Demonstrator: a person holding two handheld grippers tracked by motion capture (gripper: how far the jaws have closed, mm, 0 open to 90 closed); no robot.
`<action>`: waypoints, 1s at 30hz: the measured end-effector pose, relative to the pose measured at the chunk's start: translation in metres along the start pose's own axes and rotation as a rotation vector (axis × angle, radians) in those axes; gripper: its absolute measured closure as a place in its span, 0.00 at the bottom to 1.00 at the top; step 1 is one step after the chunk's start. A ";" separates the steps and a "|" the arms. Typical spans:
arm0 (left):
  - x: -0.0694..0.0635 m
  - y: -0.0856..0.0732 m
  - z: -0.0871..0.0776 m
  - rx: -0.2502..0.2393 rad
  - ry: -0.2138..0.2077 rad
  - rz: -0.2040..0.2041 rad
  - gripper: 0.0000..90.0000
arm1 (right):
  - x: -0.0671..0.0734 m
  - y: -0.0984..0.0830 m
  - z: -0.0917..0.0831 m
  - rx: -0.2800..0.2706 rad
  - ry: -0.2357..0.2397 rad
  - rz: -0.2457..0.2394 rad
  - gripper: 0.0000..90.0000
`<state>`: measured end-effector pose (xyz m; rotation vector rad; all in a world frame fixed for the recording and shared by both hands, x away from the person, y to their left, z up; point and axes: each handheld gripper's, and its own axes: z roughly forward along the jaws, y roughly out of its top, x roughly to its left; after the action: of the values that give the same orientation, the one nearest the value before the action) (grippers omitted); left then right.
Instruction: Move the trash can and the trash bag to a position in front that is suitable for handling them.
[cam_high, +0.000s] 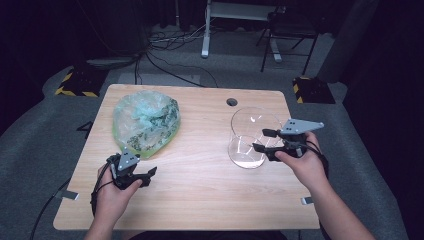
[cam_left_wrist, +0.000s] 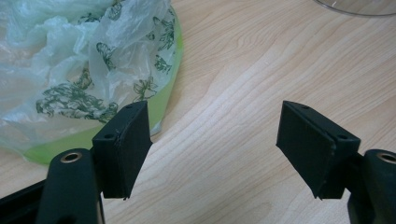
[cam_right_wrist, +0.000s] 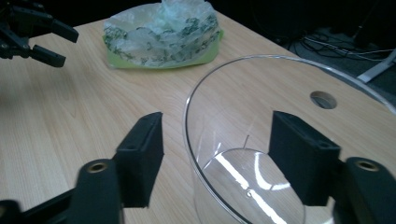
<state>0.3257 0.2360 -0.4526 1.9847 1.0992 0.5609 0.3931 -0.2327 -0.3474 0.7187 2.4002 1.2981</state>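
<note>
Dark room beyond, grey carpet with cables and chair legs, then a pale wooden bench (cam_high: 200, 190) in front. Standing on its right half, mouth up: a clear round container (cam_high: 248, 137), empty, well apart from the crumpled printed plastic bag (cam_high: 146, 120) lying over something lime green on the left half.

Right gripper (cam_high: 260, 140) at the container's near rim, coming in from the person's side. Seen along the right gripper view: fingers (cam_right_wrist: 140, 154) apart and straddling the clear wall (cam_right_wrist: 196, 140), one outside it with bare wood showing in the gap, the other set within the ring of the rim. No pad visibly pressing on the wall yet, so not a grip, only a bracket around it. Wall upright between the two pads, rim curving away to either side; hence a plain squeeze straight across the wall, judged enough to pinch it.

Left gripper (cam_high: 151, 177) held low near the front left of the bench, just beside the bag's near edge. Fingers (cam_left_wrist: 126, 149) wide apart, nothing but wood grain between them, bag (cam_left_wrist: 70, 60) off toward the left finger.

Clearly the nearer hand to the container: the right. Main risk, as judged: a thin, smooth wall slipping or tipping if pinched off-centre.
</note>
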 end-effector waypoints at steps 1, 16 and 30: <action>0.001 -0.001 0.001 0.002 -0.003 -0.002 0.30 | 0.001 0.001 0.006 0.008 0.012 0.001 0.48; 0.012 -0.011 -0.001 0.009 0.007 -0.034 0.30 | 0.008 0.001 0.041 0.133 0.091 -0.097 0.95; 0.013 -0.012 -0.002 0.010 0.011 -0.034 0.30 | 0.059 0.011 0.048 0.157 0.177 -0.178 0.95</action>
<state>0.3252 0.2513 -0.4608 1.9699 1.1424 0.5502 0.3710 -0.1611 -0.3660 0.4324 2.6615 1.1556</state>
